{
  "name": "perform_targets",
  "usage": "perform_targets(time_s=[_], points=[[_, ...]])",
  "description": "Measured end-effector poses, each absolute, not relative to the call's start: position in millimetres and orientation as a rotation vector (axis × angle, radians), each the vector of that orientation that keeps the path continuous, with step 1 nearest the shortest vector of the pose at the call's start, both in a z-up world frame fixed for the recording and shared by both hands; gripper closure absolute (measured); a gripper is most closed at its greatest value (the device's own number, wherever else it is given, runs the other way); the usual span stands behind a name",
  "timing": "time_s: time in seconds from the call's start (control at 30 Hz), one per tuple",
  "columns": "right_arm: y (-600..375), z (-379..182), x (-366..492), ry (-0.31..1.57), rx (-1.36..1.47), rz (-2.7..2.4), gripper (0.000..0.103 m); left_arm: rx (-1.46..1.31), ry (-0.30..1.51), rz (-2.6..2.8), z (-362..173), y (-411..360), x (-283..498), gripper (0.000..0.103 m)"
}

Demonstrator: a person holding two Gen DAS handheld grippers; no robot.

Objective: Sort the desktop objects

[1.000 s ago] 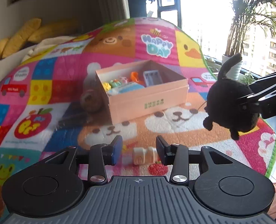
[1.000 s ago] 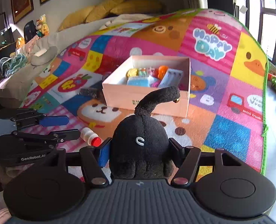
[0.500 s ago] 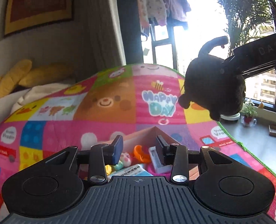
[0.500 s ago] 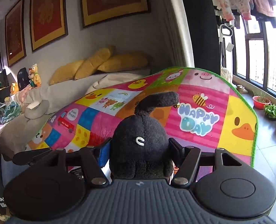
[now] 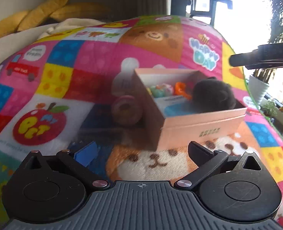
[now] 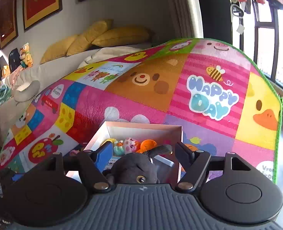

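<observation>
Sorting stage: black plush toy [image 6: 135,170] sits in the pink box [image 5: 202,126], dropped among the small toys already there.
Right gripper [image 6: 141,153]: jaws opening, pads clear of the plush; its head and raised tail lie between and just below the fingers, nothing pressed.
Left gripper [image 5: 141,153]: jaws opening, spread wide apart, nothing between them; play mat [image 5: 64,67] shows through the gap.
Plush handling: looks soft and light, squashes under pressure, not fragile, fuzzy enough not to slip. Best taken across the round body; the thin tail would likely flop.
Next candidates: brown round plush [image 5: 127,111], blurred, touching the box's outer wall ahead-left of the left gripper; a dark flat item [image 5: 101,128] nearer the fingers, too blurred to name.
Edges: box walls are thin card, likely to shift if nudged; brown plush is tight against one, so approach from the open side.
Open room: bare mat left of and before the left gripper; right gripper's arm hangs ahead-right above the box, so that side is crowded.
</observation>
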State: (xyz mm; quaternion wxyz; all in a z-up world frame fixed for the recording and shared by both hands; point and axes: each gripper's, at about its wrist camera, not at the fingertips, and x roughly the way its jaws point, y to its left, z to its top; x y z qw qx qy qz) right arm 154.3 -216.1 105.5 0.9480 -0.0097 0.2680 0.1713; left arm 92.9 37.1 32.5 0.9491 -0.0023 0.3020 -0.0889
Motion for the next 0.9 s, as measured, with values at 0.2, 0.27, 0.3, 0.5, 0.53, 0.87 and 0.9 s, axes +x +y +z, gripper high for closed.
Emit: perform_targets(time_s=[0.2, 0.27, 0.3, 0.5, 0.53, 0.87, 0.9], points=[[-188.1, 78.6, 74.8, 0.604, -0.204, 0.502, 0.031, -0.073, 0.638, -0.129, 18.3, 56.6, 61.2, 0.000], [-170.8, 61.2, 54.5, 0.676, -0.246, 0.590, 0.035, -0.075, 0.650, -0.115, 19.2, 59.7, 53.2, 0.000], [-162.5, 53.7, 47.5, 0.699, -0.271, 0.627, 0.045, -0.075, 0.657, -0.114, 21.0, 61.0, 50.0, 0.000], [-117.4, 19.2, 28.7, 0.747, -0.400, 0.689, 0.053, -0.003, 0.687, -0.115, 30.2, 59.8, 31.6, 0.000], [-113.7, 16.0, 31.5, 0.761, -0.394, 0.695, 0.053, 0.000, 0.686, -0.107, 30.6, 61.6, 29.1, 0.000], [-103.2, 18.7, 26.0, 0.796, -0.410, 0.690, 0.078, -0.047, 0.689, -0.088, 32.9, 73.8, 25.1, 0.000], [-105.9, 21.6, 24.9, 0.797, -0.410, 0.684, 0.078, -0.046, 0.688, -0.095, 32.8, 71.9, 25.2, 0.000]])
